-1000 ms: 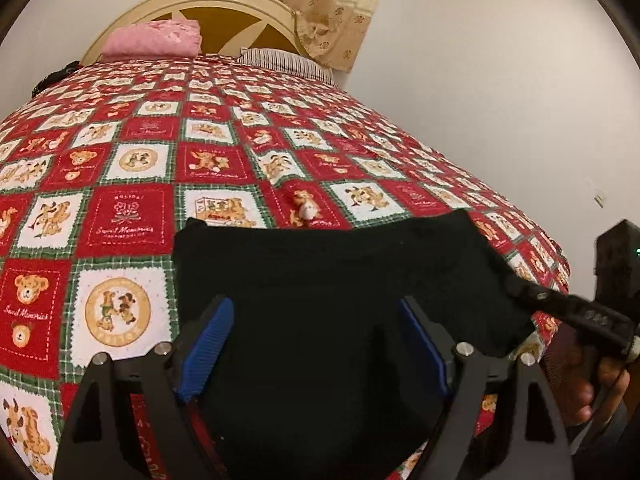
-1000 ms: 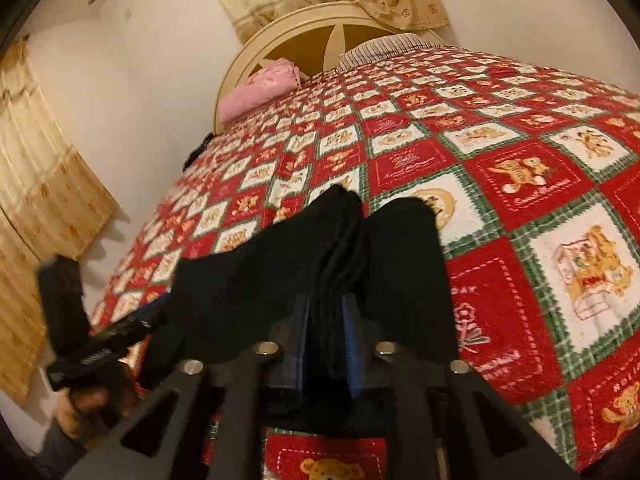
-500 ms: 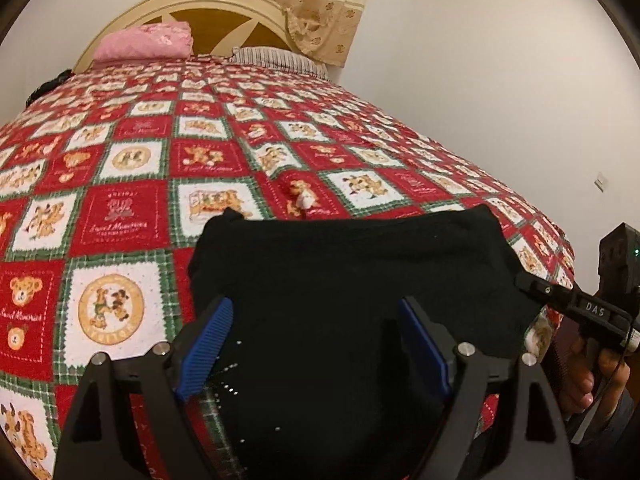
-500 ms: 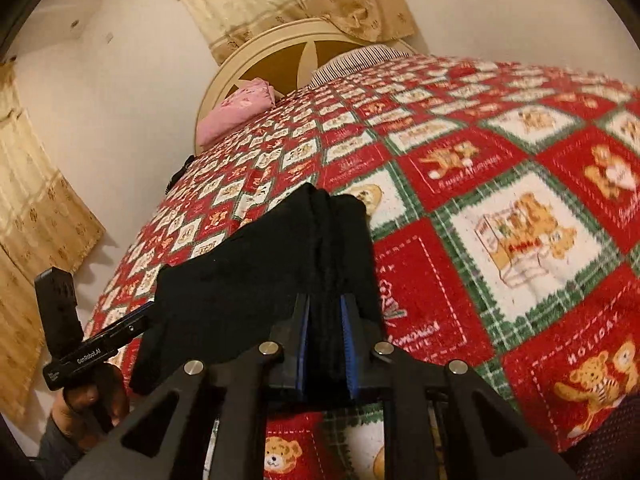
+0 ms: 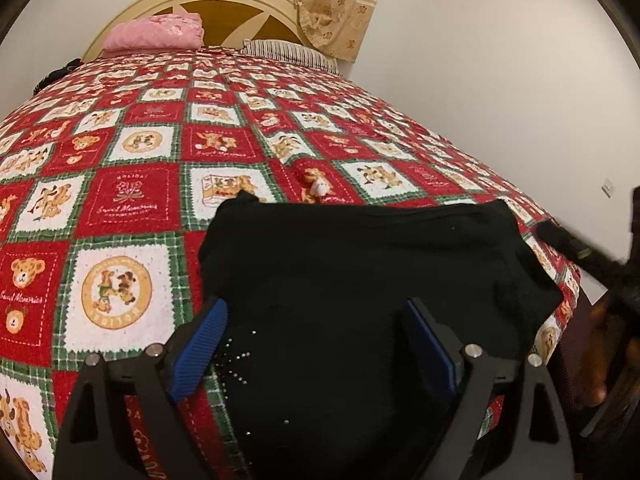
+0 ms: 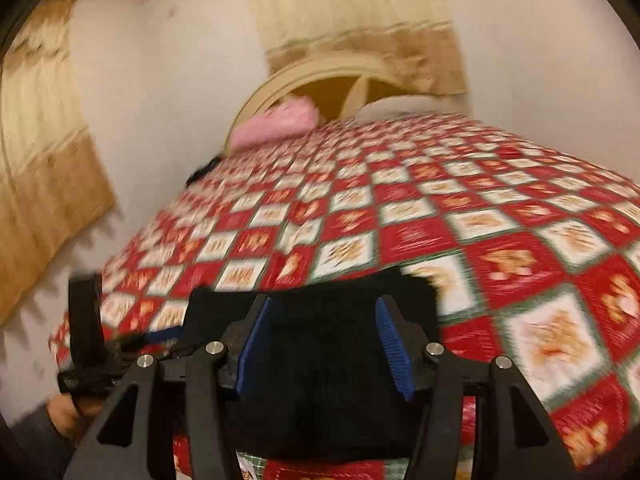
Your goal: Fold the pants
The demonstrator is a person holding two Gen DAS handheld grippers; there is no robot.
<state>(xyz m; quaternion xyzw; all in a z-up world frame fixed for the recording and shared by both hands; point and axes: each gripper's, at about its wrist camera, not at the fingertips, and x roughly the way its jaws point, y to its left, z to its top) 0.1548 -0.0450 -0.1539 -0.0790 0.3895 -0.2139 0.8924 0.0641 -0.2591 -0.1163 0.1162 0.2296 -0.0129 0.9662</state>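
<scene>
**Right gripper lets go; folded pants lie near the bed's foot**

The black pants (image 5: pixel 360 280) lie folded into a compact dark block on the red, white and green teddy-bear quilt (image 5: pixel 132 200), filling the lower centre of both wrist views, close to the quilt's near edge.

Half a second ago the right gripper (image 6: pixel 324 340) was pinched shut on a raised ridge of the cloth; now its blue pads (image 6: pixel 394 344) stand wide apart and the fabric lies flat between them, ungripped. The right view is blurred with motion. The left gripper (image 5: pixel 316 344) stays as it was, jaws spread wide over the pants, holding nothing; the blue pad (image 5: pixel 200 348) on its left sits above the cloth's left border.

The far edge of the pants runs across mid-frame in the left view, one corner poking up at its left end. At the lower right of that view the quilt drops off the mattress edge, where the other gripper shows as a dark blur.

Beyond the pants the quilt stretches open toward the upper frame, up to a pink pillow (image 5: pixel 156 34), a striped pillow (image 5: pixel 288 50) and the cream headboard (image 5: pixel 224 4).
</scene>
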